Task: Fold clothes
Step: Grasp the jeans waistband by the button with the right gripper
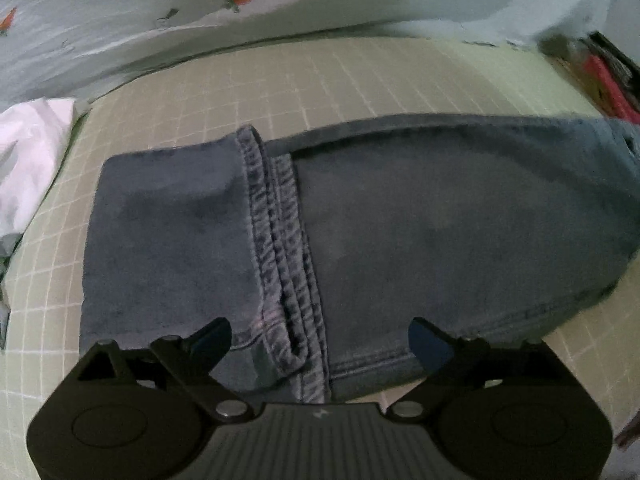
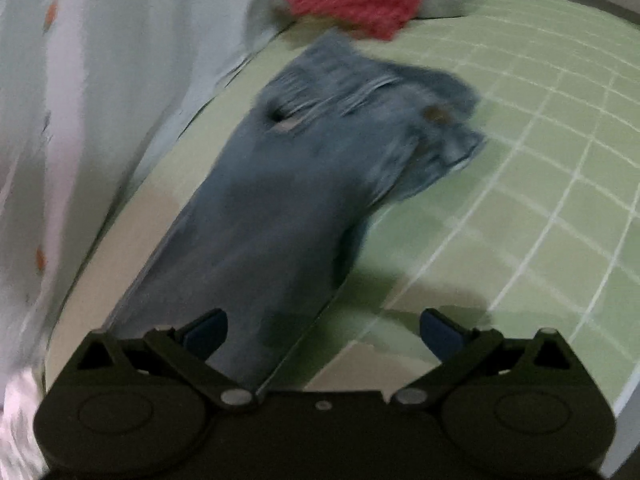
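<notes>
Both the left gripper (image 1: 319, 336) and right gripper (image 2: 323, 330) hover with jaws spread wide, holding nothing, over the half-folded grey-blue denim jeans (image 1: 440, 220) on the green gridded mat (image 1: 360, 76), so I'd pinch both hem layers together before folding.

The jeans (image 1: 440, 220) are soft, matt blue-grey denim, washed pale and puckered along the stitched hems (image 1: 280, 248). Under the jeans, the mat (image 1: 360, 80) is a smooth, dull green sheet printed with a white grid. Behind the jeans hangs thin pale cloth (image 1: 120, 20), matt, with small orange carrot prints. Left of the jeans, a crumpled white fabric (image 1: 28, 152), faintly pinkish. Both grippers, left (image 1: 319, 338) and right (image 2: 323, 330), are matt black plastic with ribbed bodies, dull metal pivot pins and blue fingertip pads (image 2: 206, 330). Beyond the jeans, a red knitted-looking cloth (image 2: 360, 4), blurred.
</notes>
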The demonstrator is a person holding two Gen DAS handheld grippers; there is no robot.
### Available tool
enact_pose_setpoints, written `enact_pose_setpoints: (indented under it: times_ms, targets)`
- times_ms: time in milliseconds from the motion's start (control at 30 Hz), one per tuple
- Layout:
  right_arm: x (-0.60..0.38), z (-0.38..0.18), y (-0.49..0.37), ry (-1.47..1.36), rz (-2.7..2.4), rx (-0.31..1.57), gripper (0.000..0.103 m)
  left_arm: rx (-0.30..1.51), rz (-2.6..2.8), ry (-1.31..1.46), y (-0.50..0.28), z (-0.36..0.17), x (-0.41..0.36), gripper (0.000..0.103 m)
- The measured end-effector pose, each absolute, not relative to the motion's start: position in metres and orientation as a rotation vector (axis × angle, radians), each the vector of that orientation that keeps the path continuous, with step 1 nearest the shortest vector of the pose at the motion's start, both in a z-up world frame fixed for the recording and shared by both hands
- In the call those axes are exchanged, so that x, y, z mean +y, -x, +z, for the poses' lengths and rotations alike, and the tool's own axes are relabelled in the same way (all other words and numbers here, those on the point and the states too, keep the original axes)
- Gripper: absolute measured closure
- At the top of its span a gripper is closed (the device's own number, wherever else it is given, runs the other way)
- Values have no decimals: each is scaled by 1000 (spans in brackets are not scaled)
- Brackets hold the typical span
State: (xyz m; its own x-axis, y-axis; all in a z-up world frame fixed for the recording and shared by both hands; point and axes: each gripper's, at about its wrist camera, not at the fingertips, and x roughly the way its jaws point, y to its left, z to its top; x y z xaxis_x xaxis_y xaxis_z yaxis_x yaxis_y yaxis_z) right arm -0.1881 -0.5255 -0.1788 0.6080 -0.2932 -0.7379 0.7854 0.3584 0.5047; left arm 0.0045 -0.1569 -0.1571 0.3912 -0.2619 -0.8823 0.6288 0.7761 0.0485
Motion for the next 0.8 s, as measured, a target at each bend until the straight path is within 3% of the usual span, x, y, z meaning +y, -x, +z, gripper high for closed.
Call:
enact_pose_setpoints:
  times_ms: [267,467,500,533,567,700,767,800]
  targets:
    - [-584,-190,177,-1000,-778,431,0,1062,-465,-317,-22,-147,-162,8]
    - [-617,-201,182,-1199,-799,231,1,1032,-437,-336,-26,-141,-171,8]
    - [-622,-202,183,-1223,-792,225,12,1027,-432,-339,-26,-140,-173,8]
    - [-626,-204,185,-1243,-790,234,36,1022,-428,-339,-27,-139,-172,8]
    - [-630,-206,186,-1263,-785,251,50,1021,-422,-334,-29,-140,-171,8]
    - [-622,-188,182,-1122,-789,304,62,1030,-393,-303,-38,-143,-162,8]
    - [-610,-167,172,-972,-785,339,77,1025,-383,-289,-41,-143,-155,8]
    - [-603,-155,166,-898,-779,350,77,1022,-379,-283,-42,-143,-152,8]
